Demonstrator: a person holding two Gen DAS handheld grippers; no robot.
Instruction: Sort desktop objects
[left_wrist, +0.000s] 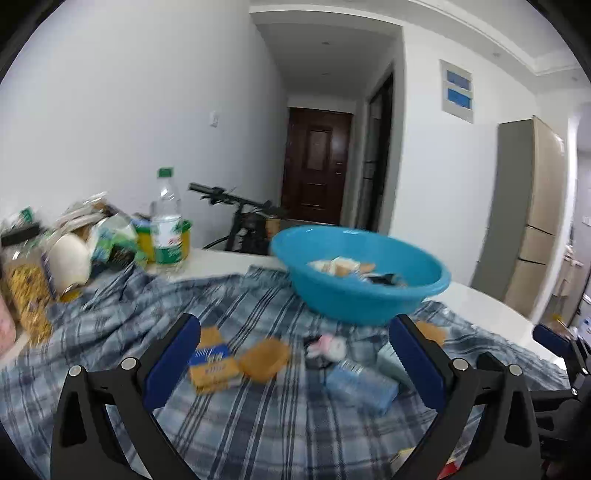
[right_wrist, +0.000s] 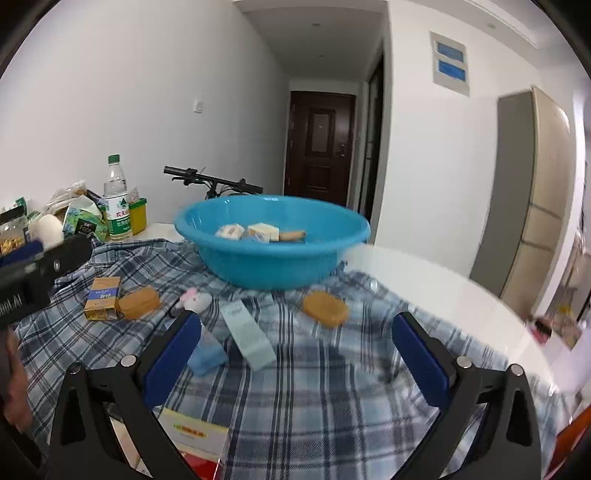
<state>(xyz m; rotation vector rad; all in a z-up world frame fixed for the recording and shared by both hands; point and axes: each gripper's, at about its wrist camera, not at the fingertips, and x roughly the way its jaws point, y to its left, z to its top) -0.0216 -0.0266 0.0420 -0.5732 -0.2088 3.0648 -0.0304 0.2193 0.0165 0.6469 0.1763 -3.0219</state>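
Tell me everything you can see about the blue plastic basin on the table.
The blue plastic basin is round, wide and shallow, with a rolled rim and smooth glossy walls. It stands upright on the plaid cloth near the table's far side. Inside lie a few small items: pale boxy packets and a tan piece; the left wrist view also shows something dark. Neither gripper touches it. A tan soap-like block lies on the cloth just in front of it.

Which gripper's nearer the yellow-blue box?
Left. The left gripper hovers open over the yellow-blue box; the right gripper hangs open farther right, box off its left.
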